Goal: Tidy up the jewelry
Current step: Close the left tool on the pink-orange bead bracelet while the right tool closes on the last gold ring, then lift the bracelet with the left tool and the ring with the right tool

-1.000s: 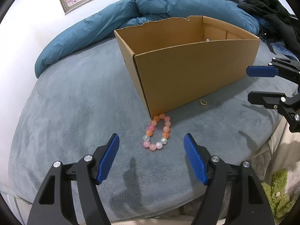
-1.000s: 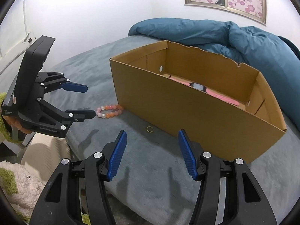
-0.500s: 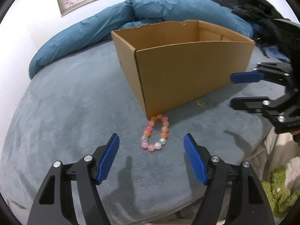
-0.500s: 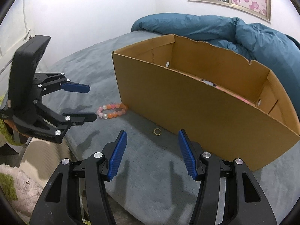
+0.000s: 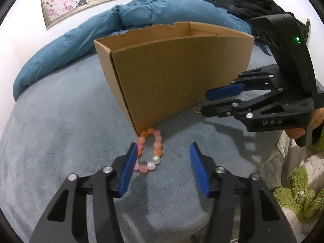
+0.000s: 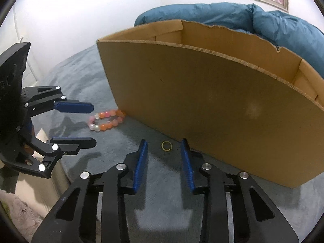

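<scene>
While my right gripper (image 6: pixel 164 158) narrows, empty, around the ring (image 6: pixel 166 146) by the box (image 6: pixel 222 109), it may sink into plush; my left gripper (image 5: pixel 162 168), closing unloaded, could snag the bracelet (image 5: pixel 149 151) lopsided.

The cardboard box (image 6: pixel 222 101) looks matt brown. The bead bracelet (image 5: pixel 150 151) shines. The grey blanket (image 5: pixel 60 121) looks soft and fuzzy.

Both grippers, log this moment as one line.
left gripper: jaws closing, around beaded bracelet, unpinched | right gripper: jaws closing, around gold ring, unpinched | cardboard box: behind both
</scene>
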